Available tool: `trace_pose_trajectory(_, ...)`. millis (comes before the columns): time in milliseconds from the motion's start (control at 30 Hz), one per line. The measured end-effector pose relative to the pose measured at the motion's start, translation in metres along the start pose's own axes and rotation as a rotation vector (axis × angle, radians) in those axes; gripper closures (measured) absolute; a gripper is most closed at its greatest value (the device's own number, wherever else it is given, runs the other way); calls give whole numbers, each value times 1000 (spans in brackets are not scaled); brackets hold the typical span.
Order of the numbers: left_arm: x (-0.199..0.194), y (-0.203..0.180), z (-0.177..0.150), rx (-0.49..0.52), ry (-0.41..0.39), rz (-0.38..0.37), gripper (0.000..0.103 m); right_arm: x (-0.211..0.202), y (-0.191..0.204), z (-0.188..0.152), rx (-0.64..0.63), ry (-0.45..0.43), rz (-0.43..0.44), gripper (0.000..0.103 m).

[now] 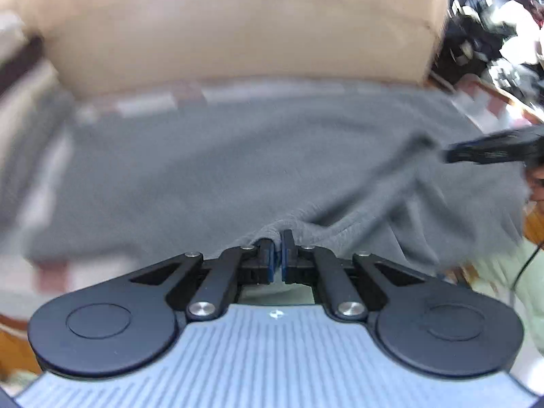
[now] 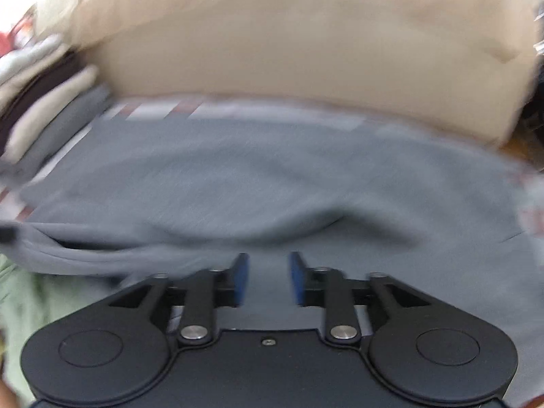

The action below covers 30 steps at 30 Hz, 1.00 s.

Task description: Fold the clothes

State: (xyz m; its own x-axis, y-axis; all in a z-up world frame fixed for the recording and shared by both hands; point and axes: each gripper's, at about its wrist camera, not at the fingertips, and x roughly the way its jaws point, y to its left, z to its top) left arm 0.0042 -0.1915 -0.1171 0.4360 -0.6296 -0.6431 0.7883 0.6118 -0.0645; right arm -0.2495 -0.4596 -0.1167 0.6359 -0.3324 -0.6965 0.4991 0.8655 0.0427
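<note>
A grey fleece garment (image 1: 204,170) lies spread over a red-and-white checked cover, blurred in both views. My left gripper (image 1: 278,242) is shut on a bunched bit of the garment's near edge, and the cloth rises into a ridge toward the right. A dark blurred shape at the right edge of the left wrist view looks like the other gripper (image 1: 493,151) above the cloth. In the right wrist view my right gripper (image 2: 268,267) stands open just over the grey garment (image 2: 272,176). Its blue pads (image 2: 242,278) are apart with no cloth pinched between them.
A large beige cushion (image 1: 238,23) rises behind the garment. Folded clothes are stacked (image 2: 51,98) at the far left. A dark heap of clothes (image 1: 476,37) sits at the upper right. A person's pale green sleeve (image 1: 510,272) is at the right edge.
</note>
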Motion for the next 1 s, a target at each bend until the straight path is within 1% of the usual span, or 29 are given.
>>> trace_pose_trajectory(33, -13, 8, 10, -9, -47, 26, 100, -12, -20, 4, 55, -32, -25, 57)
trace_pose_trajectory(100, -40, 24, 28, -24, -141, 84, 100, -31, -63, 6, 219, -62, -54, 57)
trace_pose_trajectory(133, -55, 32, 36, -26, -189, 120, 100, -41, -86, 3, 313, -73, -68, 57)
trace_pose_trajectory(200, -85, 44, 52, -36, -277, 190, 100, -59, -119, -11, 452, -90, -101, 56)
trace_pose_trajectory(267, -118, 57, 62, -61, -333, 223, 100, -73, -140, -33, 535, -84, -136, 55)
trace_pose_trajectory(367, -161, 64, 65, -76, -372, 223, 99, -90, -160, -66, 633, -55, -178, 52)
trace_pose_trajectory(400, -174, 66, 65, -79, -383, 222, 99, -92, -165, -79, 681, -33, -168, 52)
trace_pose_trajectory(467, -196, 65, 63, -81, -388, 187, 99, -91, -172, -104, 786, 19, -96, 51)
trace_pose_trajectory(500, -206, 64, 61, -82, -389, 166, 99, -90, -173, -113, 833, 31, -57, 51)
trace_pose_trajectory(567, -218, 58, 58, -83, -380, 142, 99, -88, -174, -129, 927, 27, 20, 51)
trace_pose_trajectory(633, -224, 50, 53, -71, -379, 129, 99, -85, -175, -135, 996, -6, 89, 50)
trace_pose_trajectory(733, -229, 43, 46, -85, -389, 89, 99, -75, -182, -124, 1033, -18, 139, 45)
trace_pose_trajectory(767, -231, 42, 44, -95, -393, 75, 99, -70, -185, -116, 1022, -14, 132, 42)
trace_pose_trajectory(833, -235, 42, 41, -113, -400, 57, 99, -57, -197, -99, 985, 18, 82, 38)
trace_pose_trajectory(867, -236, 42, 41, -119, -399, 58, 99, -49, -204, -92, 982, 51, 41, 38)
trace_pose_trajectory(1000, -234, 47, 35, -145, -394, 56, 100, -13, -237, -79, 976, 230, -172, 38)
